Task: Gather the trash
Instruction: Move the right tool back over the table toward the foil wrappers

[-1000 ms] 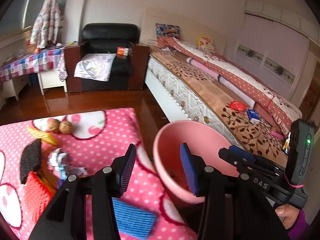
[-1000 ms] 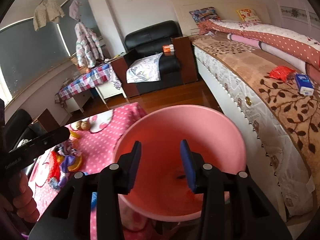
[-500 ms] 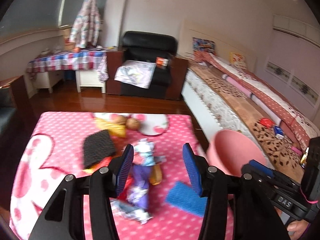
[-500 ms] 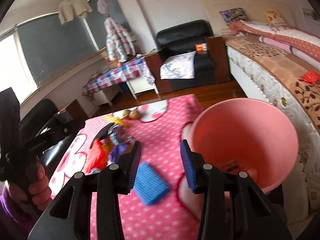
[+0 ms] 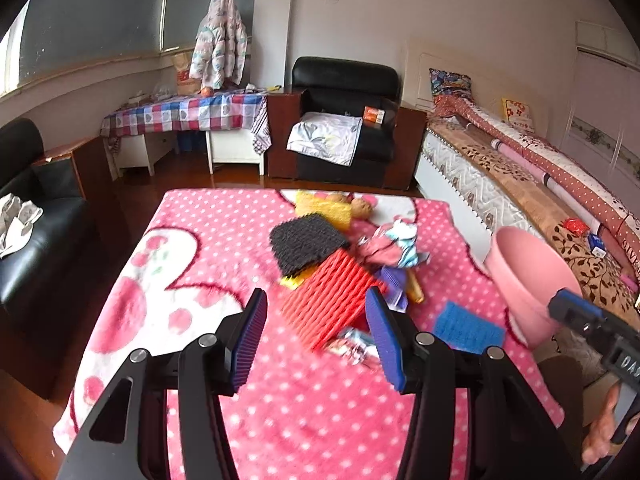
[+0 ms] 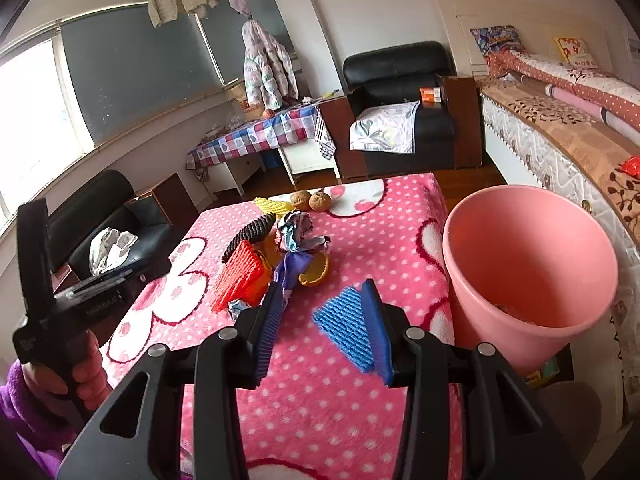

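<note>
A pile of trash lies mid-table on a pink dotted blanket [image 5: 208,264]: a red foam net [image 5: 326,300] [image 6: 236,278], a black foam net [image 5: 306,242], crumpled wrappers [image 5: 394,246] [image 6: 298,232], and a blue foam net [image 5: 468,328] [image 6: 346,326] apart to the right. A pink bin [image 6: 532,268] [image 5: 528,280] stands at the table's right edge. My left gripper [image 5: 316,330] is open and empty, just short of the red net. My right gripper [image 6: 324,328] is open and empty, over the blue net.
A yellow net [image 5: 324,206] and two brown walnuts [image 6: 310,200] lie at the table's far end. A bed [image 5: 520,184] runs along the right, a black armchair [image 5: 344,120] behind, a black sofa [image 5: 36,216] on the left.
Both grippers swung left from the pink bin to face the table and pulled back. The trash pile now sits in front of them. Both stay open.
</note>
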Demonstrator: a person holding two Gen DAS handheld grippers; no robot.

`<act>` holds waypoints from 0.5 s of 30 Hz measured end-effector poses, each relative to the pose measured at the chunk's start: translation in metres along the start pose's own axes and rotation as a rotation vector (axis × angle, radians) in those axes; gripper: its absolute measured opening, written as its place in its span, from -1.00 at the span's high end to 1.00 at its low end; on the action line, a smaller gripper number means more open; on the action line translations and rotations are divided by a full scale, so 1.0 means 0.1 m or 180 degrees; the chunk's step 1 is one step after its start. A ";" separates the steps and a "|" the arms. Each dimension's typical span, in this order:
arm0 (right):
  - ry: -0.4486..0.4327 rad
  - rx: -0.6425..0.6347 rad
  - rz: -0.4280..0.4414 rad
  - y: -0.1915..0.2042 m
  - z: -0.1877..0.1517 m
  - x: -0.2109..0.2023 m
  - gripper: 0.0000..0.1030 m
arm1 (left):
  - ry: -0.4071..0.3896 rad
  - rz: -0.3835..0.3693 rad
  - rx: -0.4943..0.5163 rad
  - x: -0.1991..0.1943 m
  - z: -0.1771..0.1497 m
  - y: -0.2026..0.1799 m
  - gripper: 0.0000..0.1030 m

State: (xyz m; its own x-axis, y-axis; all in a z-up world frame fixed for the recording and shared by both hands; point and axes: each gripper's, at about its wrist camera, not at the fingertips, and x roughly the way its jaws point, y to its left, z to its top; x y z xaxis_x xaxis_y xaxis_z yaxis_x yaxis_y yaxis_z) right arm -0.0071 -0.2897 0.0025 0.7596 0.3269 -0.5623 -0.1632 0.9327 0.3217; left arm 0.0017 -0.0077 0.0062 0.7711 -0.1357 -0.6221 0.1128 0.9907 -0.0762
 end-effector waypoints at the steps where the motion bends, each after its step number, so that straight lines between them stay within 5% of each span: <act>1: -0.0004 0.0002 -0.0007 0.00 0.00 -0.01 0.19 | 0.0024 0.0000 -0.0025 0.01 -0.03 0.03 0.02; 15: 0.0181 0.0030 0.0052 -0.09 0.01 0.21 0.19 | 0.0409 -0.0263 0.0000 0.56 -0.07 -0.06 0.02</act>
State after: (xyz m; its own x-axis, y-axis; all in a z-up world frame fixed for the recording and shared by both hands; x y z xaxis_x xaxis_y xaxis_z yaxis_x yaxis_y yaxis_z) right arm 0.0112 -0.2917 -0.0114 0.7198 0.3506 -0.5992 -0.1691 0.9257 0.3384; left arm 0.0400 -0.0210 -0.0341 0.6727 -0.2141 -0.7083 0.1724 0.9762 -0.1313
